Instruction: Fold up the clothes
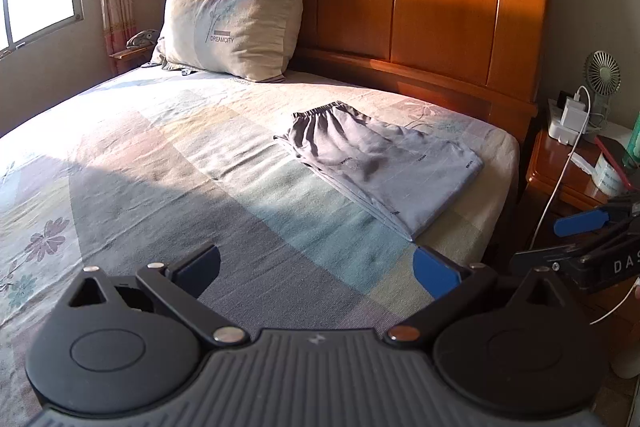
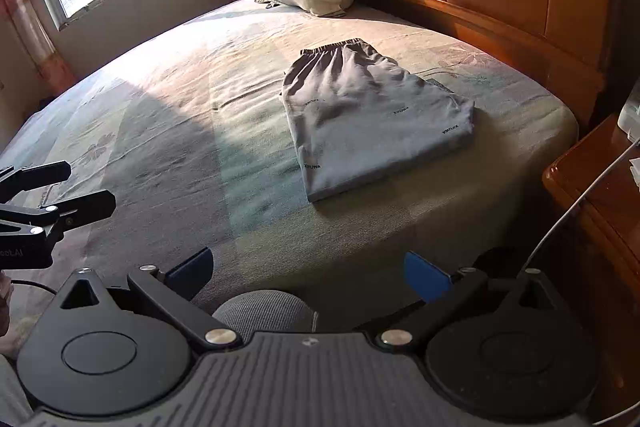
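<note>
Looking down along the left gripper (image 1: 316, 273), blue-padded black fingers spread wide with nothing between them, hanging over the pastel floral bedsheet (image 1: 160, 155). Seeing the right gripper (image 2: 308, 275) likewise released and empty, hovering at the near edge of the mattress with a rounded grey knitted shape just under it, possibly a knee.

Lying ahead of both claws, and well apart from them: the light grey folded trousers (image 2: 372, 123), elastic waistband at the far end, small dark lettering across the cloth, edges stacked into a compact rectangle. Resting nearer the carved orange-brown wooden headboard (image 1: 400, 7) than the claws, a little right of the left claw's line and just ahead of the right one. Sitting further off to the left, a beige printed pillow (image 1: 232, 23).

Judging the fold as essentially done, both claws standing clear of the cloth. Doing this step well probably meaning keeping the open fingers off the stack, avoiding snagging the near corner, and checking the layers for squareness; if tidying, nudging the near edge flat rather than pinching and lifting.
</note>
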Demonstrator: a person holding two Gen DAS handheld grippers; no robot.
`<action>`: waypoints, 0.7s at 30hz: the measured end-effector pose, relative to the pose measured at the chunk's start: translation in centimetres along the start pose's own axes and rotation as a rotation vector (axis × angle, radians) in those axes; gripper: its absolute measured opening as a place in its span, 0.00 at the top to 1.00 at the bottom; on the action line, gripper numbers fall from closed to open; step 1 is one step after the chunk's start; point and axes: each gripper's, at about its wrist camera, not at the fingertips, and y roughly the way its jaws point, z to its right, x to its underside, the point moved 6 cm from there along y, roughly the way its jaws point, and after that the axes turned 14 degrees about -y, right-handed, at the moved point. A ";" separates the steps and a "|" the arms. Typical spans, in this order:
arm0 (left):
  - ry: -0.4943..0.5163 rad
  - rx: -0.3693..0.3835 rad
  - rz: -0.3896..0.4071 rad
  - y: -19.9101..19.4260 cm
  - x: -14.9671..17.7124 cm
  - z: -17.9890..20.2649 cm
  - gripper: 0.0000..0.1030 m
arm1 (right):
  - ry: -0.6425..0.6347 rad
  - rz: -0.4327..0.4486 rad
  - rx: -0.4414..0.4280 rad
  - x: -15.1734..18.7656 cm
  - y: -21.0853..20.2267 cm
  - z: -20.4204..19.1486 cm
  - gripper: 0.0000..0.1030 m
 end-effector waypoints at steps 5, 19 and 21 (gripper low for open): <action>0.084 -0.020 0.027 -1.1 0.3 2.5 0.01 | -0.031 0.027 0.015 0.3 -1.8 -1.2 0.00; -0.129 -0.016 -0.134 -1.7 0.7 2.4 0.01 | -0.056 0.071 0.073 0.0 -4.5 -1.9 0.00; -0.138 -0.034 -0.130 -1.8 0.7 2.2 0.01 | -0.079 0.072 0.108 -0.3 -4.6 -1.9 0.00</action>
